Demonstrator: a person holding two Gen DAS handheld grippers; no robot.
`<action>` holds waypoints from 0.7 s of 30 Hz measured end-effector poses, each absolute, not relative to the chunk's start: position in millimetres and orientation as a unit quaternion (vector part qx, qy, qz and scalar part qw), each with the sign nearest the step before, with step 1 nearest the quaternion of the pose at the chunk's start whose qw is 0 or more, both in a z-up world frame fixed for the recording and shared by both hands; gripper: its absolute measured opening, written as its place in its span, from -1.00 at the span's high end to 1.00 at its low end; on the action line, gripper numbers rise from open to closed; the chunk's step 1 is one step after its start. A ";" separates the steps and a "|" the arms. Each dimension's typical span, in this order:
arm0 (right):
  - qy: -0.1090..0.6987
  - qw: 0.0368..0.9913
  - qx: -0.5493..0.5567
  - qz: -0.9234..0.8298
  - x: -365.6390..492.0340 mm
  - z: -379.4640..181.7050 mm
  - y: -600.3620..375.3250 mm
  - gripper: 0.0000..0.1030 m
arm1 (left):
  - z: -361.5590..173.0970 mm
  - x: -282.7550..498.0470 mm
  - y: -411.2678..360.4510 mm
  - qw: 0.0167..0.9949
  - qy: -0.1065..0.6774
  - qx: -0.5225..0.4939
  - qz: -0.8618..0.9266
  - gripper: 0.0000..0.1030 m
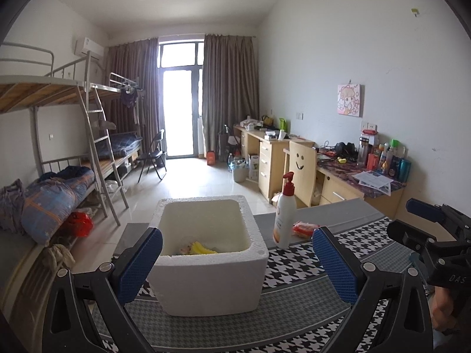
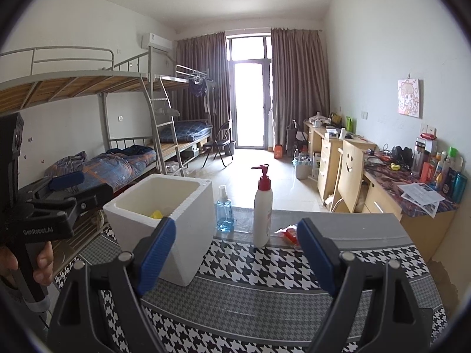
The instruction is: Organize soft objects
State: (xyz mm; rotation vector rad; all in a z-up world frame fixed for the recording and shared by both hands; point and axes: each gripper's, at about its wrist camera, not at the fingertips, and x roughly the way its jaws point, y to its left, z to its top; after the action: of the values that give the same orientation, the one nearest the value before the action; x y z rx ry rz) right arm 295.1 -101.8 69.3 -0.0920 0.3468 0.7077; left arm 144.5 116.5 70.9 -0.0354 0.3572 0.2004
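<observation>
A white foam box point(image 1: 206, 276) stands on the houndstooth table cloth point(image 1: 294, 300); it also shows in the right wrist view point(image 2: 176, 235). Inside lie yellow soft things point(image 1: 203, 248) point(image 2: 156, 214) and other soft pieces. A red soft packet point(image 1: 304, 229) point(image 2: 290, 233) lies behind the box to the right, beside a white pump bottle point(image 1: 284, 220) point(image 2: 262, 214). My left gripper point(image 1: 237, 264) is open and empty, its fingers either side of the box. My right gripper point(image 2: 232, 253) is open and empty, over the cloth right of the box; it also shows in the left wrist view point(image 1: 424, 220).
A blue spray bottle point(image 2: 224, 213) stands right of the box. Bunk beds point(image 2: 117, 158) line the left wall, desks point(image 2: 412, 200) with bottles and a wooden chair point(image 2: 348, 176) the right. The table's far edge point(image 2: 353, 223) is grey.
</observation>
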 end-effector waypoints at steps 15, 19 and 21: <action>0.125 0.930 -0.047 0.342 259.1 78.5 -116.8 -0.85 | 70.5 92.7 94.9 0.984 0.138 -0.019 0.114 -0.98; 0.114 0.931 -0.044 0.343 250.1 78.3 -122.0 -0.85 | 70.5 80.6 90.7 0.986 0.117 -0.019 0.121 -0.98; 0.112 0.931 -0.040 0.346 246.0 76.7 -124.2 -0.85 | 68.1 77.6 84.8 0.987 0.109 -0.014 0.121 -0.98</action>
State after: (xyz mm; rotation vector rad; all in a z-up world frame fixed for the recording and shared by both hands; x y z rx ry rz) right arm 246.0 -124.2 76.7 -0.0814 0.2284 0.7082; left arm 77.6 84.8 68.1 -0.0287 0.2193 0.2432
